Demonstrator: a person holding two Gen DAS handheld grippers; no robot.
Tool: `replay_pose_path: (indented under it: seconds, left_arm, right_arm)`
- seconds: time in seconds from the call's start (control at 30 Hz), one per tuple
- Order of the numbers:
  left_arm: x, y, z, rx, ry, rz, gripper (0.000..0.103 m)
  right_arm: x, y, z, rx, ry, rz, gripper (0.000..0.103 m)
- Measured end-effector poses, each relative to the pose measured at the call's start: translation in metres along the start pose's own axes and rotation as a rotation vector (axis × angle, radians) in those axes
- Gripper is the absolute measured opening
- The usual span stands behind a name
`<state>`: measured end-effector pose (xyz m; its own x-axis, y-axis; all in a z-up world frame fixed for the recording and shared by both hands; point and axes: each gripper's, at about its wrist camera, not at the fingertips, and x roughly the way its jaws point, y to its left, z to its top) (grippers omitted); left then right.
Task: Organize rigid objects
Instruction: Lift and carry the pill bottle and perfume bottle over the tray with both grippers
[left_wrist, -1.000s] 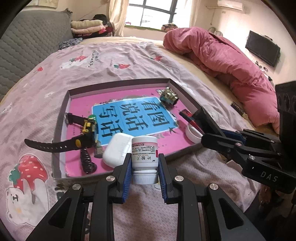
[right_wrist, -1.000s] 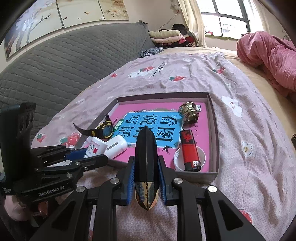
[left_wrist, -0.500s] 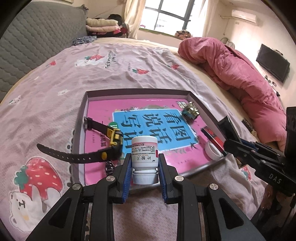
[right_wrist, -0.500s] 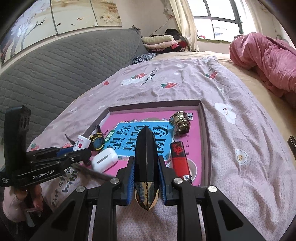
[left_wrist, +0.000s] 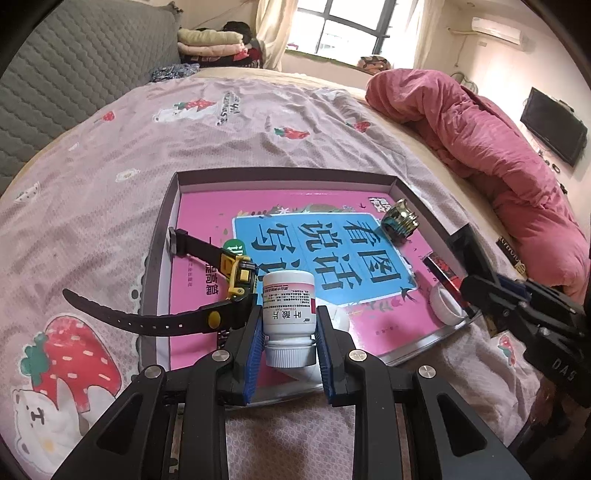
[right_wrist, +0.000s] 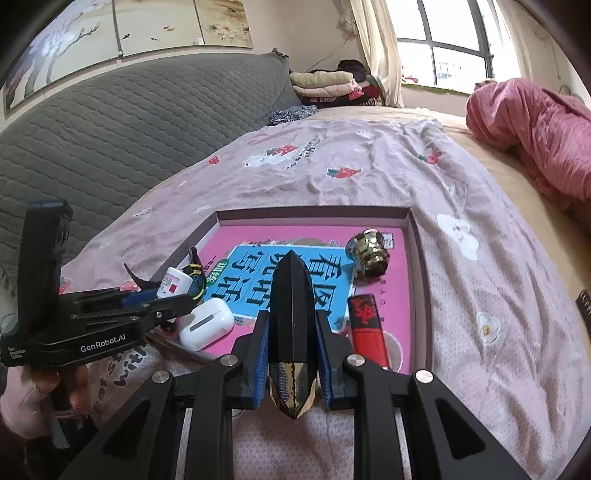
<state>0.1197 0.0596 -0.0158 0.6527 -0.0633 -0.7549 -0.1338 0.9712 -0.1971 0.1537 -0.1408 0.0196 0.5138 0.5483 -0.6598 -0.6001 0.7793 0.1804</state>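
Landmark: a shallow pink-floored tray (left_wrist: 168, 236) lay on the strawberry-print bedspread (left_wrist: 110, 155).
Left gripper (left_wrist: 289, 332): its blue pads were closed on a white pill bottle (left_wrist: 289, 306), cap toward the camera, held above the tray's near-left corner.
Right gripper (right_wrist: 291, 343): it was clamped on a black pointed object (right_wrist: 291, 295) with a gold-patterned end, held over the tray's near edge, tip aimed toward the tray's far side.
Watch (left_wrist: 236, 280): black and yellow, it sat at the tray's left side, one strap hanging out over the left wall.
Earbud case (right_wrist: 207, 328): white, it lay at the tray's near-left corner, just beside the left gripper.
Gold cap (right_wrist: 371, 256): it lay on its side at the tray's far-right corner.
Red lighter (right_wrist: 367, 325): it lay along the tray's right wall, its near end over a small white dish (left_wrist: 445, 306) in the near-right corner.
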Motion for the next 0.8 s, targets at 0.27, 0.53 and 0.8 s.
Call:
replay_pose_path:
  seconds: [0.27,0.53,0.8]
  left_arm:
    - [0.010,0.003,0.000,-0.012,0.028,0.006,0.027]
    - [0.013,0.004,0.001,-0.017,0.030,0.004,0.027]
    - [0.013,0.004,0.001,-0.018,0.029,0.004,0.027]
  right_arm:
    - [0.012,-0.008,0.005,0.023,0.008,-0.008,0.023]
    - [0.021,-0.001,0.003,-0.013,0.028,-0.011,0.023]
    - [0.029,0.001,0.002,-0.027,0.036,-0.032,0.023]
